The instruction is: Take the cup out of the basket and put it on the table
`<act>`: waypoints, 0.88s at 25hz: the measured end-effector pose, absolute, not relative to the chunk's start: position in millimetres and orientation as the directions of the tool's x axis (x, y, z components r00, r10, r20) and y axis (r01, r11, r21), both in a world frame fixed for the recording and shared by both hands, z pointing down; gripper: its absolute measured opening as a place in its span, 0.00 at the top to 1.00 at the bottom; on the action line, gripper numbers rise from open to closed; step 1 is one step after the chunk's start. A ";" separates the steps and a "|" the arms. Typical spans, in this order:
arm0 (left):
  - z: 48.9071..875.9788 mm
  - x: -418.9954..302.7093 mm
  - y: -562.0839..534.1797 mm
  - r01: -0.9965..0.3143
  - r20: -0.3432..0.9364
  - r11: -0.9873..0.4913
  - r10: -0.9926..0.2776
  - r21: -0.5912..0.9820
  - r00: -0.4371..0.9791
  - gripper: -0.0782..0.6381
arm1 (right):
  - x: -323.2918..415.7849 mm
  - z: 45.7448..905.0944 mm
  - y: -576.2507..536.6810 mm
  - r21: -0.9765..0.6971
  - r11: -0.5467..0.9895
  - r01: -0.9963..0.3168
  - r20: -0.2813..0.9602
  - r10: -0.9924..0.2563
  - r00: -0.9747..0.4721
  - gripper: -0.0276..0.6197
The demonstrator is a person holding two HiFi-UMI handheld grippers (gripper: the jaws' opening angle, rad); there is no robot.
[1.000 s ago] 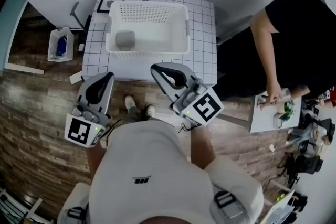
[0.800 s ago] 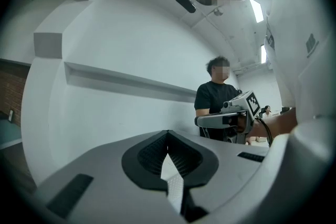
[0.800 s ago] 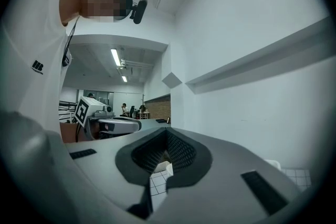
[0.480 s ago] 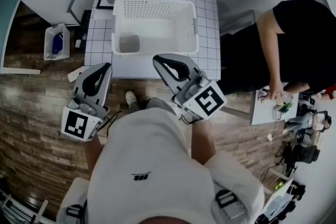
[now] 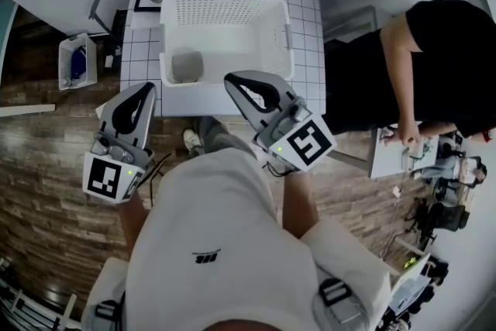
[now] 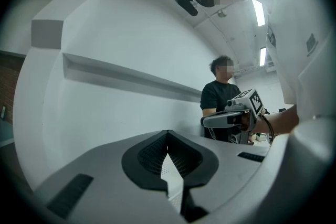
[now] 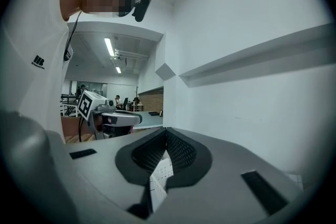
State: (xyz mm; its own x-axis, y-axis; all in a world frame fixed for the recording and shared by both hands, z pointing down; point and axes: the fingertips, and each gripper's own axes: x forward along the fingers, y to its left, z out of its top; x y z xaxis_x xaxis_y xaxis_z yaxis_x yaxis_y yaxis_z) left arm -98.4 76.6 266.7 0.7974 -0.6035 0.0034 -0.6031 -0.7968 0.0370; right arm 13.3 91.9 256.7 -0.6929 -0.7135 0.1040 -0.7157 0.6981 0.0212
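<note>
Cup a vague grey blur, perhaps upright, bystander cropped at edge

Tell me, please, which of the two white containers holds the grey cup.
The large basket on the tiled table: the cup sits at its left. The small bin on the floor holds something blue.

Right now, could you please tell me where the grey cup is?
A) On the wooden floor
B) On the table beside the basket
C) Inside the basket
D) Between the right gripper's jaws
C: the cup sits inside the white basket, in the left corner nearest the person, not out on the tiled table.
</note>
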 end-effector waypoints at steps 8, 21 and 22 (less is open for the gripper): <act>273.7 -88.5 37.6 -0.628 0.039 -0.778 -0.626 0.038 0.779 0.88 | 18.4 267.7 48.0 0.025 0.742 -0.670 0.124 -0.667 -0.734 0.94; 293.5 -84.2 -5.6 -0.648 0.094 -0.759 -0.642 0.063 0.761 0.88 | 15.4 288.6 1.9 0.016 0.781 -0.624 0.180 -0.616 -0.767 0.94; 294.7 -84.4 -7.9 -0.650 0.094 -0.757 -0.644 0.064 0.759 0.88 | 15.0 291.0 -1.0 0.019 0.784 -0.620 0.188 -0.612 -0.768 0.94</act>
